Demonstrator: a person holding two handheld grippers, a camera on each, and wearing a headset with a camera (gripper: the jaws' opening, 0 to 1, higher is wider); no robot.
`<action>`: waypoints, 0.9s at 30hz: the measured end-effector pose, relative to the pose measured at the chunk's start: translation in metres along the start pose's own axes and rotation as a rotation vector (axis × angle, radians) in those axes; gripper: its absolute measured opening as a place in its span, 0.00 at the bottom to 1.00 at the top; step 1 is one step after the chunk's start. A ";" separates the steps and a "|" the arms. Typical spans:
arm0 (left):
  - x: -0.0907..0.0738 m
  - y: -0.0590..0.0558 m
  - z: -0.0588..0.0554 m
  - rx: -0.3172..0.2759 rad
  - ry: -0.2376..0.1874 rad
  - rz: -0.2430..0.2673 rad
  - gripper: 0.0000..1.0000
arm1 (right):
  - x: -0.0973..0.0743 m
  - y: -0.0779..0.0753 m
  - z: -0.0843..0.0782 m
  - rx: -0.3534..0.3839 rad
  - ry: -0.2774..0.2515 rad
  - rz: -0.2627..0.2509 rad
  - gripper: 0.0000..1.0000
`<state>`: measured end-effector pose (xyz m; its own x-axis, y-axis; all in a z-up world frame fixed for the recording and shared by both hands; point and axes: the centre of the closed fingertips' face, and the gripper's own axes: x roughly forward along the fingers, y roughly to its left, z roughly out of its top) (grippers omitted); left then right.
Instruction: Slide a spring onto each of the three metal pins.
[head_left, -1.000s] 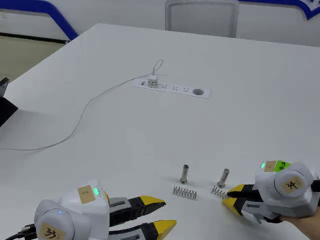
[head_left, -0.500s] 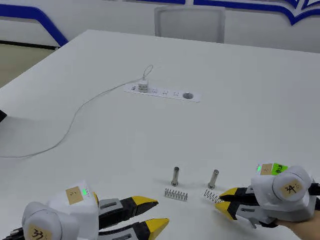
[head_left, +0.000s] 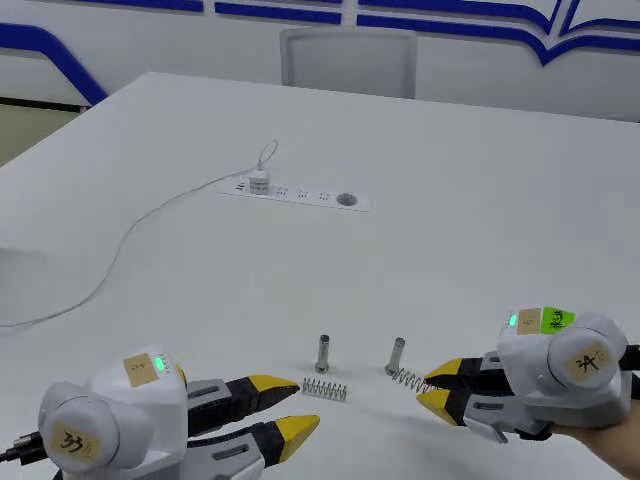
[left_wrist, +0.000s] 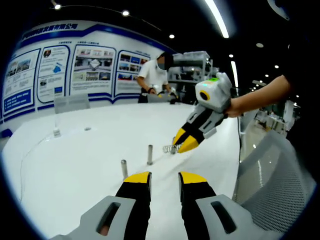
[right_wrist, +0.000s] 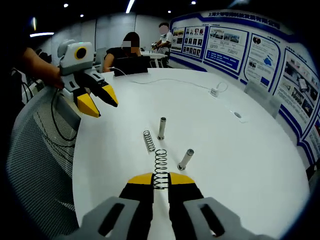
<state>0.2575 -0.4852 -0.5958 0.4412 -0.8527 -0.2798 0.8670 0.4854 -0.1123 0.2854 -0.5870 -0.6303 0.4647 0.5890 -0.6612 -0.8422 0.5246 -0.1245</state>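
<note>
- Gripping one end of a spring (right_wrist: 160, 167), the right gripper (right_wrist: 160, 181) has its yellow-tipped fingers (right_wrist: 140, 181) clenched on the coil near the table's (head_left: 480, 200) near edge. The rest of the coil sticks out ahead, just beside the right pin (head_left: 396, 355).
- The left gripper (left_wrist: 165, 176) hovers by the same edge with its fingers parted a moderate gap, holding and touching nothing.
- Two springs are in sight. One is the held spring, and the other is a loose spring (head_left: 324, 389) lying flat on the table just in front of the left pin (head_left: 323, 352).
- Two metal pins are in sight, both standing upright and bare, side by side and a little apart.
- Farther back, one power strip (head_left: 295, 192) lies mid-table, with a cable (head_left: 130, 235) running toward the left edge.
- One chair (head_left: 347, 60) stands beyond the far edge.
</note>
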 end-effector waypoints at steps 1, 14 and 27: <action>0.002 -0.002 0.002 0.006 -0.001 -0.007 0.23 | -0.002 0.000 0.002 -0.004 -0.005 -0.003 0.11; 0.020 -0.013 0.012 0.106 0.021 -0.074 0.26 | -0.017 0.006 0.021 -0.064 -0.039 0.012 0.11; 0.034 -0.017 0.020 0.171 0.042 -0.132 0.29 | -0.026 0.029 0.036 -0.175 -0.065 0.081 0.11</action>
<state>0.2621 -0.5259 -0.5844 0.3142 -0.8963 -0.3128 0.9449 0.3272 0.0115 0.2589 -0.5648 -0.5904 0.4054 0.6662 -0.6260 -0.9096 0.3623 -0.2035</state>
